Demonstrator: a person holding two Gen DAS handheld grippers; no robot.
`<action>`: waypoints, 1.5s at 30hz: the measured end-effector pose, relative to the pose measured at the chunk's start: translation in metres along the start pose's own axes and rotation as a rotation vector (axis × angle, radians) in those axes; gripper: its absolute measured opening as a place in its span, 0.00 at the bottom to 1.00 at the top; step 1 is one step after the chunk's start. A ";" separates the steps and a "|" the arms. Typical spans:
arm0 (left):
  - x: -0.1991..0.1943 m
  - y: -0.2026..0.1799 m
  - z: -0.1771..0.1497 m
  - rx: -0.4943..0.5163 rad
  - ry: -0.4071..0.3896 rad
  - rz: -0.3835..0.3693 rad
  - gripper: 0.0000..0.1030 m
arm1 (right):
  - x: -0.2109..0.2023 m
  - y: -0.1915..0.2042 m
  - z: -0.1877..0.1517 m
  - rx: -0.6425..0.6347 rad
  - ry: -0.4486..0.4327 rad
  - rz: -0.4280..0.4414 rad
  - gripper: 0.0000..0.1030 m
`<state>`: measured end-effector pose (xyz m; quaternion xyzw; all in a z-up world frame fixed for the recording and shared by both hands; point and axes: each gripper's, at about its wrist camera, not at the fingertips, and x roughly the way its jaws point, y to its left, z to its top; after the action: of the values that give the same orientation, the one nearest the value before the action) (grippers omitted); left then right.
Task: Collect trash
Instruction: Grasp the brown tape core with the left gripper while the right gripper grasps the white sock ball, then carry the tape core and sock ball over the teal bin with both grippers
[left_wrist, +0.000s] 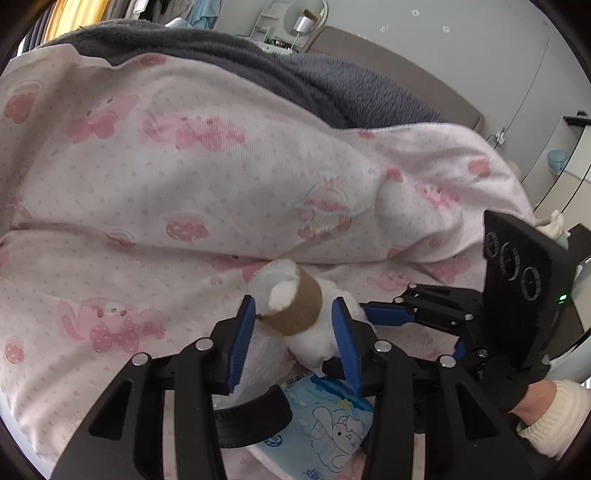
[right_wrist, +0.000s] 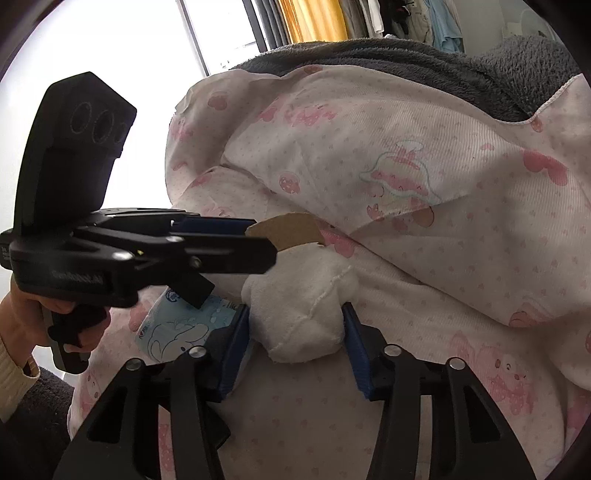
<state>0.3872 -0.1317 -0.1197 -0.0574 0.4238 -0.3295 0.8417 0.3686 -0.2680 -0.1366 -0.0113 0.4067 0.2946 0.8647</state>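
A brown cardboard roll (left_wrist: 291, 308) with white soft stuff in and below it sits on the pink patterned bedding. My left gripper (left_wrist: 295, 332) stands around the roll, jaws close to its sides. In the right wrist view my right gripper (right_wrist: 297, 325) is shut on the white soft lump (right_wrist: 301, 321) under the cardboard roll (right_wrist: 286, 232). The left gripper (right_wrist: 258, 240) comes in from the left there. A blue and white printed packet (left_wrist: 325, 421) lies under both grippers; it also shows in the right wrist view (right_wrist: 177, 328).
The pink quilt (left_wrist: 184, 177) rises in a mound behind the roll. A grey fleece blanket (left_wrist: 332, 85) lies beyond it. Wall, shelf and lamp (left_wrist: 301, 26) are at the back; a window (right_wrist: 110, 44) is at the left.
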 end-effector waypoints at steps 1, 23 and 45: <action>0.001 0.000 0.000 -0.002 0.002 0.004 0.40 | 0.000 0.000 0.000 -0.002 0.001 -0.001 0.45; -0.008 0.000 0.006 -0.036 -0.077 0.007 0.37 | -0.010 0.000 -0.005 -0.002 -0.016 -0.003 0.34; -0.055 0.019 0.003 -0.106 -0.196 0.048 0.36 | -0.029 0.027 0.009 -0.038 -0.054 0.030 0.34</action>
<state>0.3761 -0.0839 -0.0879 -0.1234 0.3574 -0.2791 0.8827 0.3467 -0.2581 -0.1043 -0.0135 0.3777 0.3151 0.8705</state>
